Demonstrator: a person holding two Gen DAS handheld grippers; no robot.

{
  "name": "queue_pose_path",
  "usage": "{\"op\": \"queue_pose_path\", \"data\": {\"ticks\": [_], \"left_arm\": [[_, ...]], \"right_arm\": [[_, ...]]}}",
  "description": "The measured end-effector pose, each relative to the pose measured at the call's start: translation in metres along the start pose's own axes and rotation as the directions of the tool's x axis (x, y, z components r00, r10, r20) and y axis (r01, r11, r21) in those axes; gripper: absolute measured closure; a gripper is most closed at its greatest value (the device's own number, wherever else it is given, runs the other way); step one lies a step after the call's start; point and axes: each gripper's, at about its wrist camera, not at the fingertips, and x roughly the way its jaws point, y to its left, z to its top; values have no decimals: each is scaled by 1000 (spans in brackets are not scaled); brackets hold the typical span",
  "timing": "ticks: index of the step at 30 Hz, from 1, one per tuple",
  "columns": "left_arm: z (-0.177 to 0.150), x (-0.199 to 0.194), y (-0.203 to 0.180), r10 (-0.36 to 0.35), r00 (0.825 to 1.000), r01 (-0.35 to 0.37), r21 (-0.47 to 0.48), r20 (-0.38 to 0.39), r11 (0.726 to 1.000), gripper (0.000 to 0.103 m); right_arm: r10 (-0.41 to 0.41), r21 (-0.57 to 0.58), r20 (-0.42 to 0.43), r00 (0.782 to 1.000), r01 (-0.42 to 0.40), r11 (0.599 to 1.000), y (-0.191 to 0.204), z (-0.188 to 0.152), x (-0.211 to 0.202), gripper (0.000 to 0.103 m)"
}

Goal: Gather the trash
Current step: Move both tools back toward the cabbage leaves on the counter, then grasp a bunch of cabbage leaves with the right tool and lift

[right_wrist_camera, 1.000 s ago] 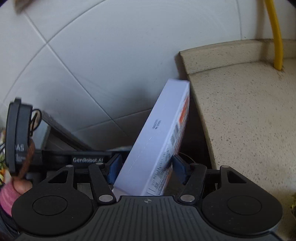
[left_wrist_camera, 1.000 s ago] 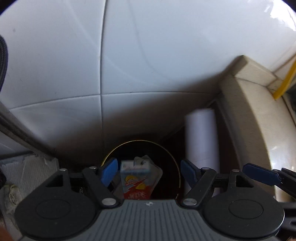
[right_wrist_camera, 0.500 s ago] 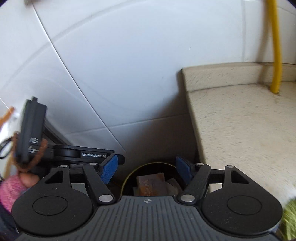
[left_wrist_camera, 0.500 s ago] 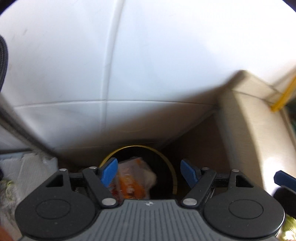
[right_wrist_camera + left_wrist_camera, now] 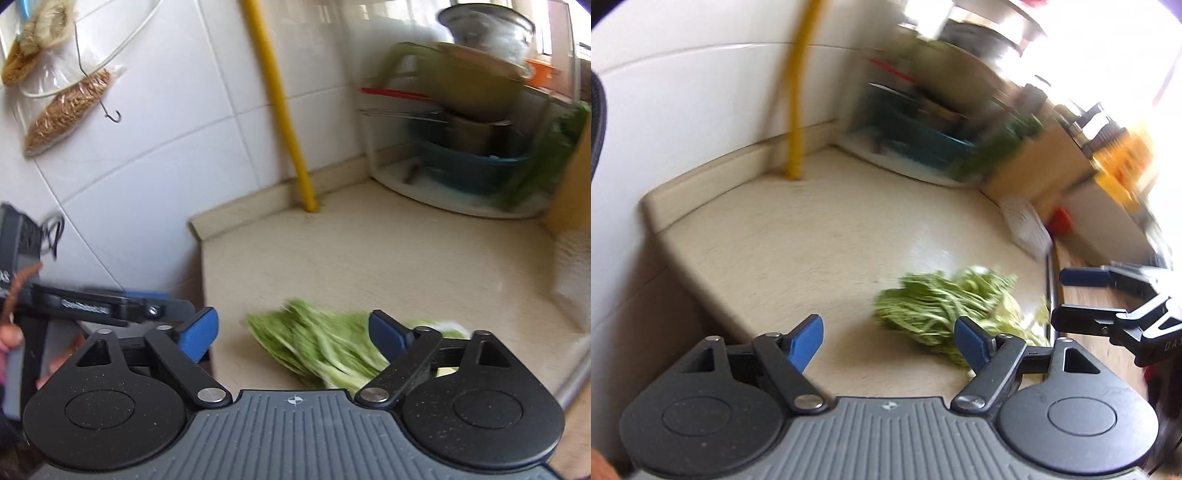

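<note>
A heap of green vegetable scraps (image 5: 945,306) lies on the beige countertop (image 5: 812,236), near its front edge. It also shows in the right wrist view (image 5: 317,343). My left gripper (image 5: 890,339) is open and empty, just above the counter, with the scraps by its right finger. My right gripper (image 5: 291,332) is open and empty, with the scraps between and beyond its fingers. The right gripper also shows at the right of the left wrist view (image 5: 1082,295). Both views are blurred by motion.
A yellow pipe (image 5: 280,110) runs up the tiled wall at the counter's back. A rack with a blue tub and pots (image 5: 469,162) fills the back right corner. A white perforated thing (image 5: 1027,229) lies at the right. The counter's left edge (image 5: 201,280) drops away.
Both grippers have swung up and right from the bin below to the countertop. The white box left my right gripper and dropped out of view. The bin is out of view.
</note>
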Motion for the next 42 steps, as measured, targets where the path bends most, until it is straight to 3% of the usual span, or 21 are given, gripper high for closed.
{"op": "queue_pose_path", "data": {"ticks": [3,6,9,12,14,18,22,24,26,29,34,38,40,42], "left_arm": [[18,20,-17,-12,1000,13,69,-25,998,28],[30,32,-23,-61,997,65,82,-54,994,28],[35,38,-33,-38,997,44,107,-60,993,28],[41,42,-29,-40,997,45,80,-59,996,28],[43,44,-27,-52,997,56,69,-61,996,28],[47,54,-25,-87,993,94,84,-83,992,28],[56,67,-20,-121,986,132,91,-114,987,28],[61,70,-17,-139,983,152,105,-119,983,28],[66,74,-14,-154,980,169,115,-127,979,28],[70,84,-12,-180,972,198,117,-151,973,28],[70,100,-30,-232,951,267,164,-204,950,28],[68,111,-68,-248,943,309,309,-223,899,28],[73,119,-82,-275,938,334,349,-209,875,28],[78,137,-91,-284,923,360,328,-259,873,27]], "right_arm": [[-54,-21,-24,998,54,998,-22,-20,-26,4],[-36,-33,-53,998,34,999,-32,-34,-25,4],[-55,-175,-112,992,35,984,-24,-40,-9,4],[-66,-364,-161,985,3,931,-10,-45,12,4],[-46,-395,-202,978,-38,918,-9,-44,30,4],[-46,-361,-280,959,-61,931,-19,-43,67,3],[-58,-305,-275,960,-30,952,-18,-40,75,4],[-81,-273,-290,954,-2,962,-17,-38,71,12],[-109,-245,-305,946,32,969,-19,-37,63,29],[-105,-56,-320,942,92,994,-45,-32,49,40],[-162,162,-256,953,207,965,-84,-27,32,42],[-313,183,-219,924,354,917,-107,-20,25,40],[-320,188,-244,916,368,911,-116,-17,29,37],[-281,175,-230,932,323,930,-118,-17,32,33]]}}
